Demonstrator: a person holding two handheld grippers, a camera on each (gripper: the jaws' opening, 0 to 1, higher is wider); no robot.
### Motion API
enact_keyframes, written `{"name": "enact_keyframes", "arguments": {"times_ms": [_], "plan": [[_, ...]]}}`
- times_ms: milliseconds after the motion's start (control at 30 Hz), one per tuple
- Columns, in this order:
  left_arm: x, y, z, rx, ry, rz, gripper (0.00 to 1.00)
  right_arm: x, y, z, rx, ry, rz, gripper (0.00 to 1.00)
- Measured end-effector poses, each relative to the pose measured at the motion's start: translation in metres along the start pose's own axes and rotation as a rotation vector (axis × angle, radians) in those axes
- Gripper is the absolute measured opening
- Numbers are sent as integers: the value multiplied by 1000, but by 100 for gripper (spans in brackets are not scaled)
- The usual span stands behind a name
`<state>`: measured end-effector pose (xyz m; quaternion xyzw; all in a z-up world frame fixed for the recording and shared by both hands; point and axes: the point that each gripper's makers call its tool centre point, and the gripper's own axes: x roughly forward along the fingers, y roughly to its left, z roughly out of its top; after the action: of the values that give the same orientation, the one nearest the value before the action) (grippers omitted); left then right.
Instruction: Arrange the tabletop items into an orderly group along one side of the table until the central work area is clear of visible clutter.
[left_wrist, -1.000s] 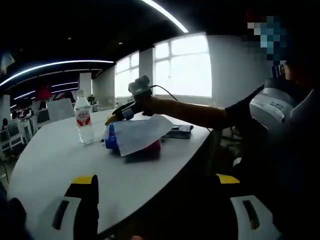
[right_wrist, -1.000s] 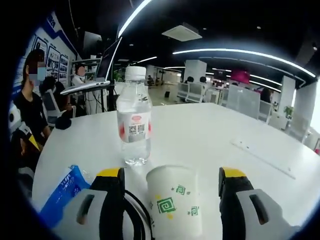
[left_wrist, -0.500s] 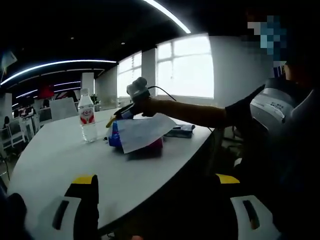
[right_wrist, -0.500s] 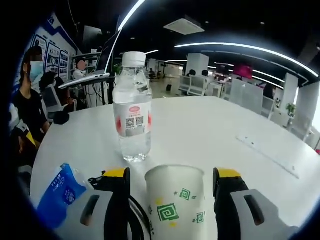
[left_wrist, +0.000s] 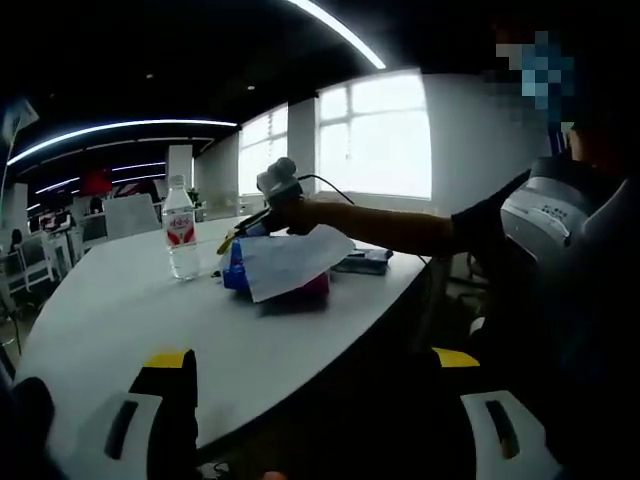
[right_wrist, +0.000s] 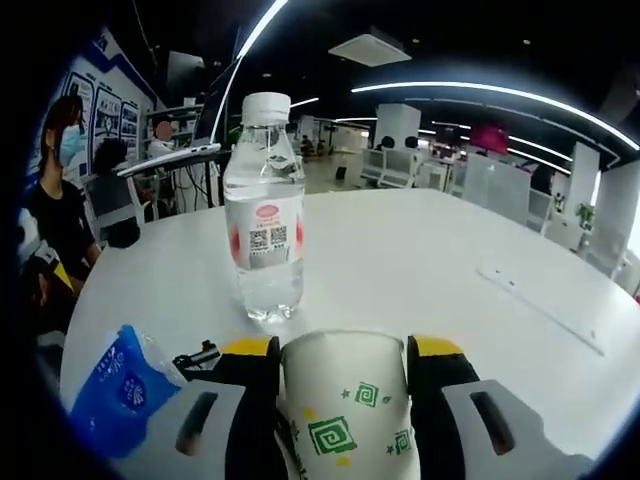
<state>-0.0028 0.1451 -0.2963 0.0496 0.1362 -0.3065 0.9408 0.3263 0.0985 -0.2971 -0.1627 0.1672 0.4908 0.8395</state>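
Note:
In the right gripper view, my right gripper (right_wrist: 342, 348) is shut on a white paper cup (right_wrist: 345, 420) with green square patterns; both jaws press its sides. Just beyond the cup stands a clear water bottle (right_wrist: 264, 250) with a red label. A blue tissue pack (right_wrist: 118, 388) lies at the lower left. In the left gripper view, my left gripper (left_wrist: 315, 368) is open and holds nothing, low at the near table edge. Across the white table (left_wrist: 120, 320), a hand holds the right gripper (left_wrist: 230, 240) beside the bottle (left_wrist: 181, 240), the blue pack (left_wrist: 236, 273) and a white paper sheet (left_wrist: 292, 262).
A red item (left_wrist: 316, 286) lies under the sheet and a dark flat item (left_wrist: 362, 262) behind it. A black cable (right_wrist: 196, 357) runs by the right gripper's left jaw. A long pale strip (right_wrist: 540, 306) lies on the table to the right. People sit at a desk (right_wrist: 70, 200) past the table edge.
The right gripper's jaws have drawn in from wide apart until they touch the cup's sides. The left gripper stays open; its view has only drifted a little.

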Motion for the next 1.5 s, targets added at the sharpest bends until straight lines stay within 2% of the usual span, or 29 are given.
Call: {"name": "enact_keyframes", "arguments": {"times_ms": [200,600,833,933,1033,1267,1500], "plan": [[2,-1,0,1,-1,-7,94,-5,1,6,-9,-10,4,48],[5,-4,1,7,7,-16,94,-16,6,31,-14,-95,11,48],[3,-4,2,10,11,-10,94,-18,9,39,-10,-131,12,48],[2,-4,1,9,13,-7,94,-18,8,46,-12,-175,16,47],[1,-4,2,10,13,-3,94,-15,8,48,3,-206,32,47],[-2,-4,0,8,18,5,94,-12,7,32,27,-199,40,47],[2,-5,0,9,19,-3,94,-14,4,35,31,-207,45,46]]}}
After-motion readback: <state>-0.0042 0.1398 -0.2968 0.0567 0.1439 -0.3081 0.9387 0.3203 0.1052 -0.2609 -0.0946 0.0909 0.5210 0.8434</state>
